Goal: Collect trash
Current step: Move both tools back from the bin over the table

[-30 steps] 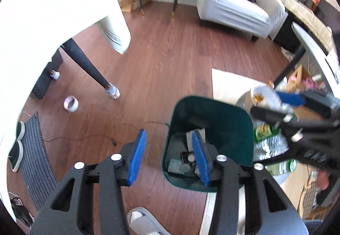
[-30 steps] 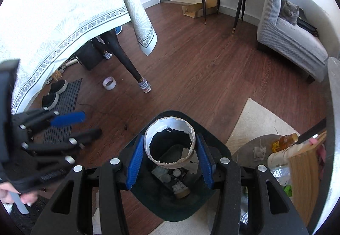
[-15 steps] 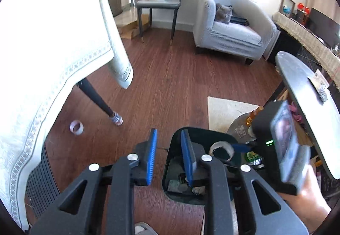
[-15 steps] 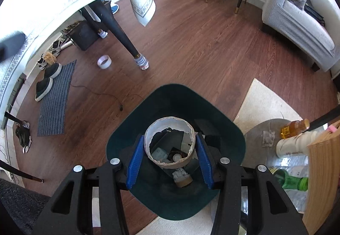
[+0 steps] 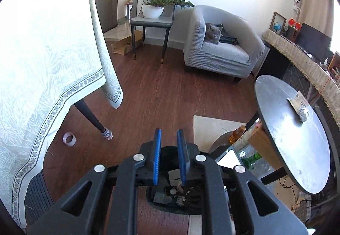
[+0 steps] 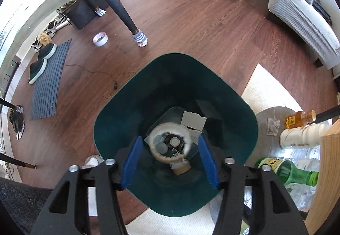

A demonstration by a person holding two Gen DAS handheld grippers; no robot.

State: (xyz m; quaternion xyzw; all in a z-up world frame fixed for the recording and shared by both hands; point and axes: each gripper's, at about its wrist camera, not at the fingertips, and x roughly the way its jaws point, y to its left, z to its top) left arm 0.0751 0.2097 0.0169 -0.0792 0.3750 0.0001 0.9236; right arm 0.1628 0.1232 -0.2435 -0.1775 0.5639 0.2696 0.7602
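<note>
A dark green trash bin (image 6: 119, 111) stands on the wood floor right under my right gripper (image 6: 170, 162), which is open. A cardboard tape ring (image 6: 169, 145) is blurred inside the bin between the fingers, free of both pads, over other trash at the bottom. In the left wrist view the bin (image 5: 157, 205) shows behind my left gripper (image 5: 170, 162), whose jaws stand a narrow gap apart with nothing between them. A roll of clear tape (image 6: 100, 38) lies on the floor by a table leg; it also shows in the left wrist view (image 5: 69, 139).
A table with a white cloth (image 5: 42, 69) stands at left. A round dark side table (image 5: 293, 145) is at right, with bottles (image 6: 284, 173) and a wooden crate (image 6: 329, 171) beneath it. An armchair with a grey cat (image 5: 213, 33) is at the back. A cable (image 6: 91, 71), mat and shoes (image 6: 38, 67) lie left.
My right gripper opened and the cardboard ring dropped from it into the bin. My left gripper rose, tilted up toward the room and narrowed its jaws.
</note>
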